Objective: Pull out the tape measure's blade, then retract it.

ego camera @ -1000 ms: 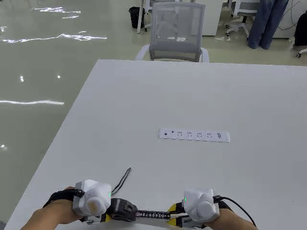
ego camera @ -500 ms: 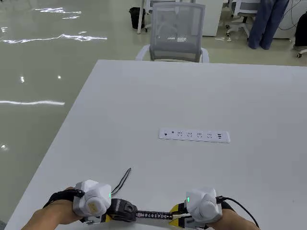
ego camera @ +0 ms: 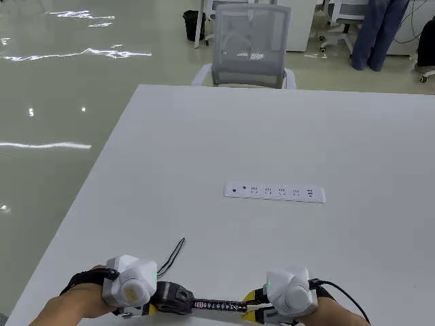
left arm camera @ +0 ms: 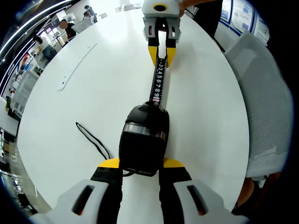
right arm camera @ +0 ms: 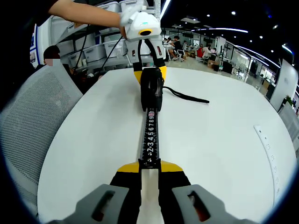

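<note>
While squeezing the tape measure [left arm camera: 142, 137] in the left gripper [left arm camera: 140, 164], pinches the end of the blade [right arm camera: 150, 135] in the right gripper [right arm camera: 149, 166]. Runs straight between both, low by the table [ego camera: 272, 136] edge. Pull along it.

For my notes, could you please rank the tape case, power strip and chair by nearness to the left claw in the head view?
1. Tape case, in the left claw.
2. Power strip, ahead and rightward.
3. Chair, farthest back.
</note>
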